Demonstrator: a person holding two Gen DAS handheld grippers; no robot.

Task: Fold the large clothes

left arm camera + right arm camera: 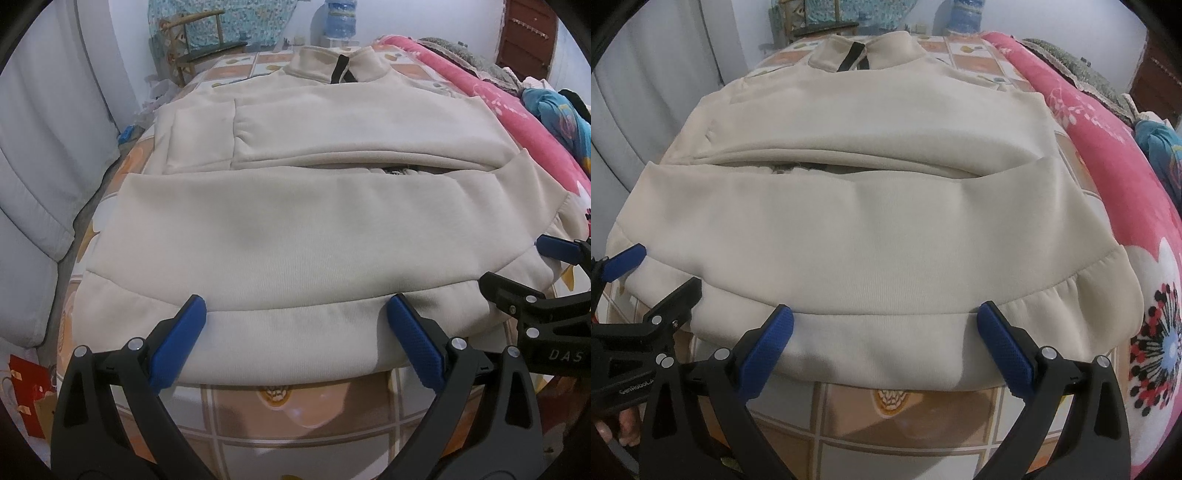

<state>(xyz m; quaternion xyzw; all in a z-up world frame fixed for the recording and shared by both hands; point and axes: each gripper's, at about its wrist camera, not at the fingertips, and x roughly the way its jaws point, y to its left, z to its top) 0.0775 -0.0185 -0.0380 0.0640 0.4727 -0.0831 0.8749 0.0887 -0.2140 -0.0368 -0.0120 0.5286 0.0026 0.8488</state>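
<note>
Cream sweatshirt (295, 229) flat on bed, both tools' jaws wide apart.

- Tiled-pattern bedsheet (295, 410) in orange, cream and brown, spread over the bed.
- Pink floral blanket (1115, 155) along the right side.
- Blue garment (554, 110) heaped at far right, on the pink blanket.
- Wooden chair (201, 40) by the far wall.
- Water bottle (340, 16) beyond the bed's far end.
- Red bag (27, 391) low at left.

I see the cream sweatshirt (295, 229) lying flat on the bed, sleeves folded across its body, collar farthest away.
</note>
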